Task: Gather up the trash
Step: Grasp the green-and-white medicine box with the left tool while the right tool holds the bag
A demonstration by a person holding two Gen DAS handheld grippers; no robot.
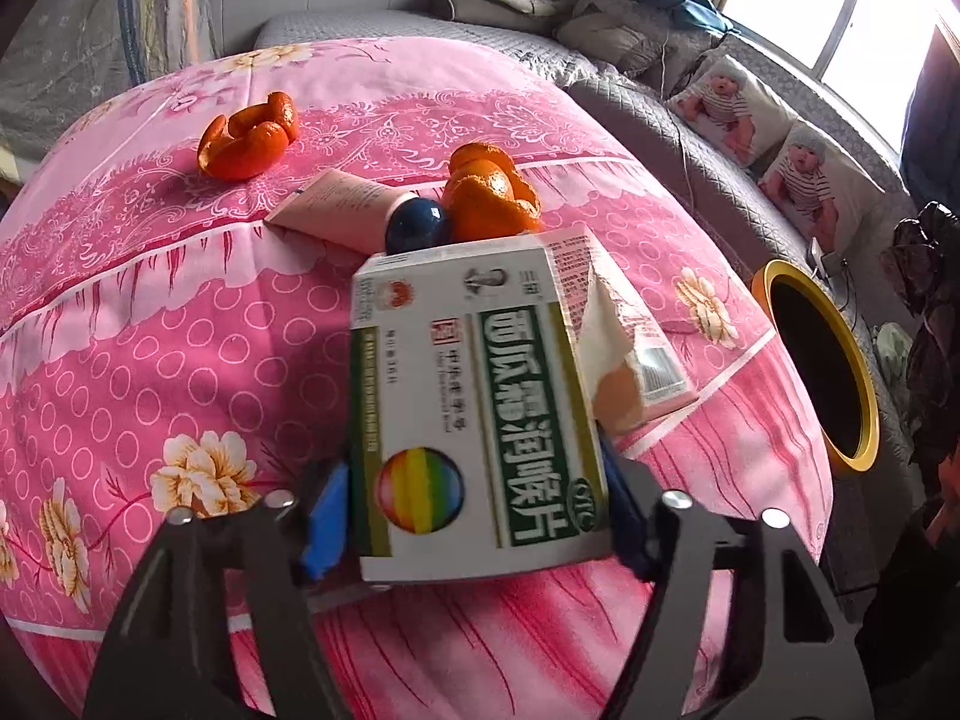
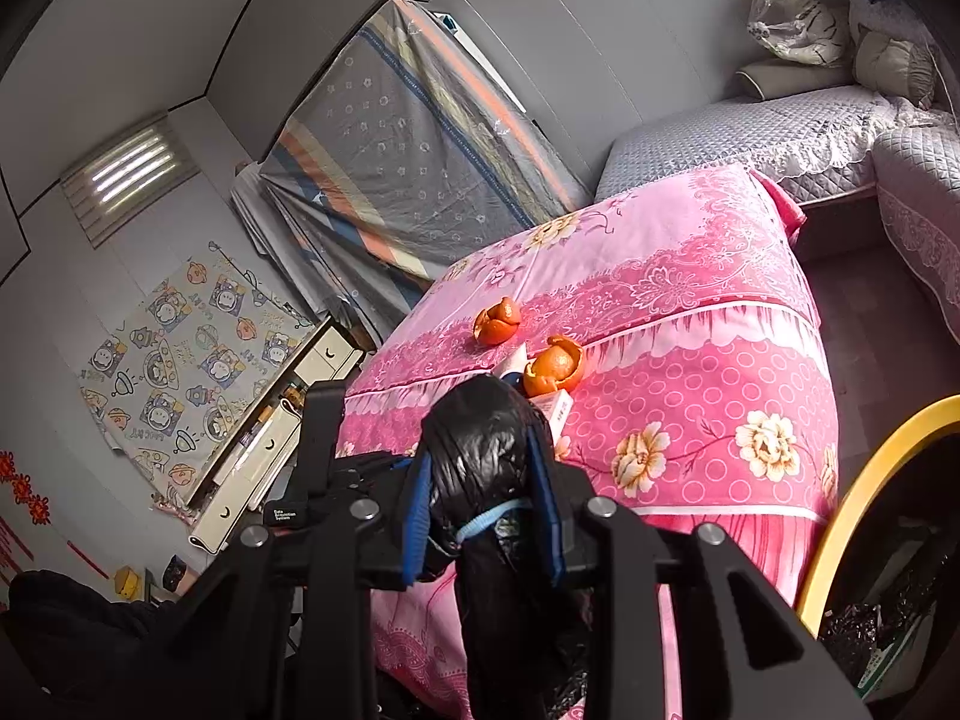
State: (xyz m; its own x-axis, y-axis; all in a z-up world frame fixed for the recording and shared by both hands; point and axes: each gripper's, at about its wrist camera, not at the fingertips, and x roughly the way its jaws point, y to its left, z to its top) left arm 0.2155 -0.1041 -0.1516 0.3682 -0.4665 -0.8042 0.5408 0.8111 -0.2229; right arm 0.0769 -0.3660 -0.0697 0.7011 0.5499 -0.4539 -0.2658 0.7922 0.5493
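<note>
Green-and-white medicine box (image 1: 474, 408) squarely between left claw (image 1: 471, 516) pads.

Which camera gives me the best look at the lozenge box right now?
The left wrist view. The lozenge box fills the centre there, printed face up, one end flap torn open, sitting between the left gripper's blue pads. In the right wrist view the black trash bag held by the right gripper hides nearly all of it.
</note>
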